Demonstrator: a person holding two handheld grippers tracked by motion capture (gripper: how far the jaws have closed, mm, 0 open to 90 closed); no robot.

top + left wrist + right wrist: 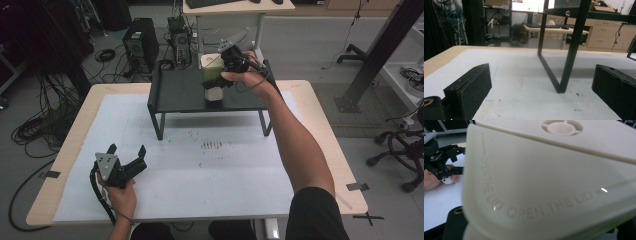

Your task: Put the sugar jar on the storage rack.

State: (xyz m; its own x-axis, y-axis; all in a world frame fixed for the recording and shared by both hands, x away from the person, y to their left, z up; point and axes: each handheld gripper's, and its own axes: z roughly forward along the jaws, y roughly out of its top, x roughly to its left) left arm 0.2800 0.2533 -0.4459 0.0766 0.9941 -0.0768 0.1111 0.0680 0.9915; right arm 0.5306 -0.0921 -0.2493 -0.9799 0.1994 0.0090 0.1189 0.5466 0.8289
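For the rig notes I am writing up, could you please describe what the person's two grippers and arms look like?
Both grippers are black, each with two blocky, flat-faced jaws. The left gripper carries a grey three-cornered plate with small holes and trails a black cable past the wrist. The right gripper bears a similar grey plate. The right arm wears a short black sleeve.

The cream lid (554,182) of the box has raised letters on it. Near the front edge the words say "OPEN THE LID". More raised letters run down the left side of the lid, but they curve away and are too faint to read for sure. The screens far back in the left gripper view are too small to read.
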